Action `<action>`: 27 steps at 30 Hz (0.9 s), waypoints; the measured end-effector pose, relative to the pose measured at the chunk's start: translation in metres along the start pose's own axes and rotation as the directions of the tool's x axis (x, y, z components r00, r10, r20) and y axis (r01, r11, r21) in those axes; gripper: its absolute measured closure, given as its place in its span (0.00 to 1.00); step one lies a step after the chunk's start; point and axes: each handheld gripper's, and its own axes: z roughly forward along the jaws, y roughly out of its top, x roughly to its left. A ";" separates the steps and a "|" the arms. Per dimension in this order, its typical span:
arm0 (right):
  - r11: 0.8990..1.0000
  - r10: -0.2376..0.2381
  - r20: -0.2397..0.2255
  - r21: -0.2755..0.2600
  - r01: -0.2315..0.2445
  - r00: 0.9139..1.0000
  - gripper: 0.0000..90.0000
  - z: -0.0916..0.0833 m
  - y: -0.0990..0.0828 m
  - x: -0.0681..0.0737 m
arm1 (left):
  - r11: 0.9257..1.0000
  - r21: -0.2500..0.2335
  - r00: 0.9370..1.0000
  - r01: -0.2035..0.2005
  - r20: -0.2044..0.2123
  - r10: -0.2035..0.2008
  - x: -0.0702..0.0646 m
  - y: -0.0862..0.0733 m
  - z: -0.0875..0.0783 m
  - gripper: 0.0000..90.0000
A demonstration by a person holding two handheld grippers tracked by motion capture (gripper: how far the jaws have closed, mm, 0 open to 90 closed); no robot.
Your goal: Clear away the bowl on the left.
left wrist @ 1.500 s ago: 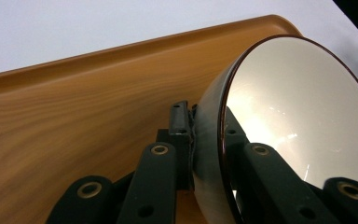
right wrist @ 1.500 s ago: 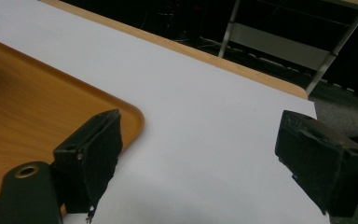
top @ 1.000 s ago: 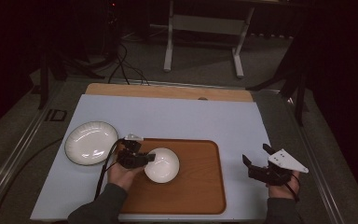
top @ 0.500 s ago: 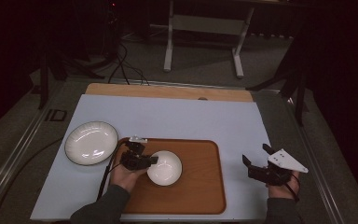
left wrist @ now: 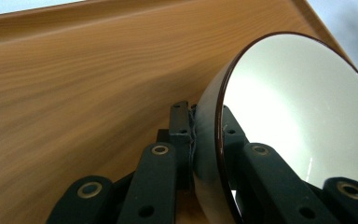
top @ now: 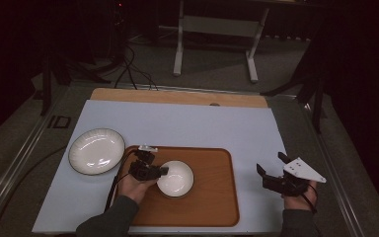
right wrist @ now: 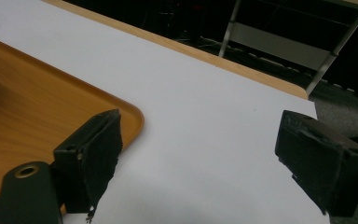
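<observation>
Plate [top: 96,151] sits left of centre in the high view, on the white mat [top: 187,123], just off the tray's left edge; untouched.

Left gripper [top: 159,171] is at lower centre-left, clamped on the bowl [top: 175,178]. Left gripper view: the jaws pinch the bowl's wall at the rim [left wrist: 220,140], one pad inside, one outside. The bowl looks tipped up there, its white inside facing right of frame, brown tray [left wrist: 74,84] filling the left.

Bowl is over the left half of the tray [top: 212,207], lower centre of the high view.

Handling, my read: glazed ceramic, stiff, slick, chips easily. Moderate weight for a one-sided rim pinch, so it will want to pivot about the pads. Rim wall is the only real hold; keep the pads deep over the lip, move slowly, set down flat.

Right gripper [top: 274,174] is lower right, off the tray, over the mat. Jaws stand wide apart, nothing between them; right gripper view shows bare mat [right wrist: 205,116] in the gap and a tray corner [right wrist: 135,119] at left.

Hard to tell: whether the bowl's base touches the tray or is lifted; the left gripper hides the bowl's left edge from above. Bowl bottom and foot are hidden. Left part of the right gripper view is blurred. Room behind the table is too dark to read.
</observation>
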 end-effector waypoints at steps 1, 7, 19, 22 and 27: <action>1.000 0.000 0.000 -0.001 0.000 1.000 0.16 0.000 0.000 0.000 | 1.000 0.000 1.000 -0.001 -0.002 0.001 0.000 0.000 0.000 0.91; 1.000 -0.001 0.000 0.001 0.001 1.000 0.16 0.000 0.000 0.000 | 1.000 0.000 1.000 -0.003 -0.012 0.003 -0.001 0.000 0.003 0.90; 1.000 0.000 0.000 -0.001 0.000 1.000 0.16 0.000 0.000 0.000 | 1.000 -0.010 1.000 -0.004 -0.015 0.004 0.000 0.003 -0.003 0.75; 1.000 0.001 0.001 0.000 -0.001 1.000 0.16 0.000 0.000 0.000 | 1.000 -0.017 1.000 -0.026 -0.014 0.025 -0.002 0.005 -0.007 0.70; 1.000 0.002 0.003 0.000 -0.002 1.000 0.16 0.000 0.000 0.000 | 0.999 -0.040 0.999 -0.035 -0.036 0.034 -0.004 0.006 -0.014 0.64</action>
